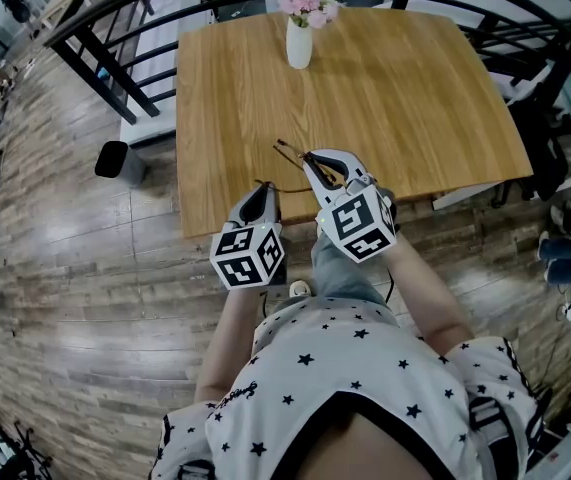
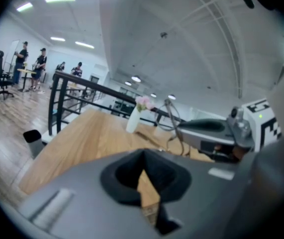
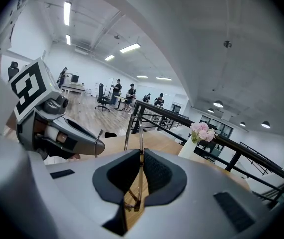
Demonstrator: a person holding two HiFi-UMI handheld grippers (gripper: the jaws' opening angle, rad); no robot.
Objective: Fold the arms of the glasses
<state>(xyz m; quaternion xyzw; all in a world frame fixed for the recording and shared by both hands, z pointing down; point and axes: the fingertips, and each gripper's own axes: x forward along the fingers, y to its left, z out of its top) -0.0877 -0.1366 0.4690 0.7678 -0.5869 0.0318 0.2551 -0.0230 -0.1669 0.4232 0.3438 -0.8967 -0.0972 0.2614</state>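
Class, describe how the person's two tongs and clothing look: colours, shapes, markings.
Both the left tongs and right tongs are grey, tapering to pointed tips lined with black pads. Each carries a white cube with black square markers. The person's top is white with black stars.

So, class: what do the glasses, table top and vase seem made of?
The glasses look like thin brownish wire, probably metal. The table top looks like wood or veneer: light, matte, visible grain. The vase looks ceramic, smooth plain white, though plastic is possible.
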